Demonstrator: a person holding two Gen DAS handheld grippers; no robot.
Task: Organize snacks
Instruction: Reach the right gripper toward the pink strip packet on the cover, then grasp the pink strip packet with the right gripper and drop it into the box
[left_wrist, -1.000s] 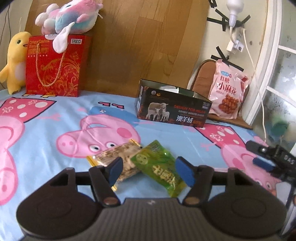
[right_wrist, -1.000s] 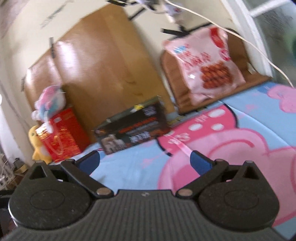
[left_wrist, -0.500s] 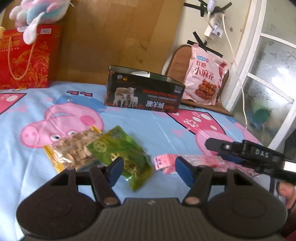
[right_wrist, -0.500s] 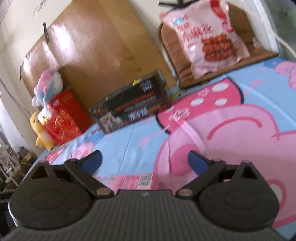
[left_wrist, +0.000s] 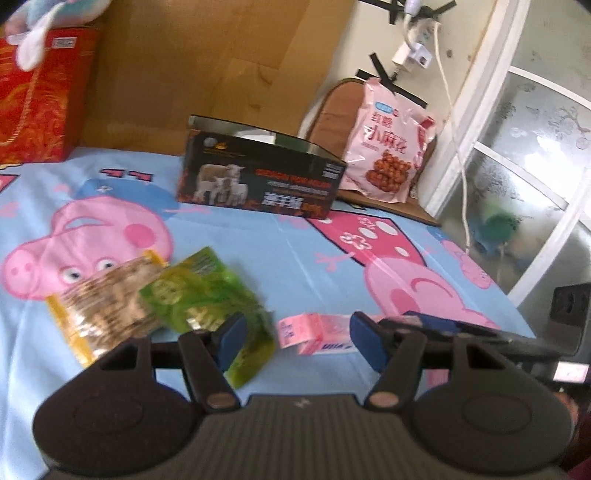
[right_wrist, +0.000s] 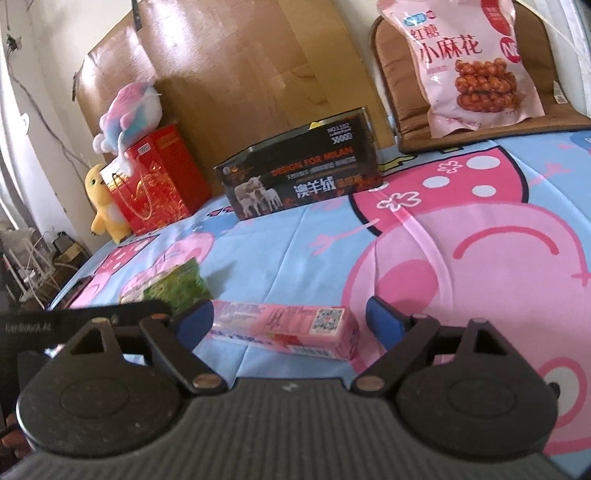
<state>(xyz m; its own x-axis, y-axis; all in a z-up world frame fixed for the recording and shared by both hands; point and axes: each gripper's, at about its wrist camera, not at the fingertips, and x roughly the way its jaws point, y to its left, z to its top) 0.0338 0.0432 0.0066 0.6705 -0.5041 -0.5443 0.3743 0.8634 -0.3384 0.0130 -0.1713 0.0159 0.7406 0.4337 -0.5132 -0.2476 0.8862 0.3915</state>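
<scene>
A pink snack box (right_wrist: 284, 328) lies flat on the cartoon-pig sheet between the open jaws of my right gripper (right_wrist: 290, 321); no pad touches it. In the left wrist view the same pink box (left_wrist: 314, 330) lies just ahead of my open, empty left gripper (left_wrist: 297, 338). A green snack packet (left_wrist: 207, 299) and a yellow-edged cracker packet (left_wrist: 107, 308) lie left of it, overlapping; the green packet also shows in the right wrist view (right_wrist: 177, 286). An open dark box with sheep on it (left_wrist: 258, 177) stands farther back, seen too from the right wrist (right_wrist: 303, 177).
A large pink snack bag (left_wrist: 388, 158) leans on a brown cushion at the back right. A red gift bag (right_wrist: 155, 184), a plush toy (right_wrist: 129, 110) on it and a yellow plush (right_wrist: 101, 199) stand at the back left. A window (left_wrist: 535, 166) is at right.
Both grippers have moved in toward the pink box: it now sits between the right gripper's jaws and closer ahead of the left. Both stay open.
</scene>
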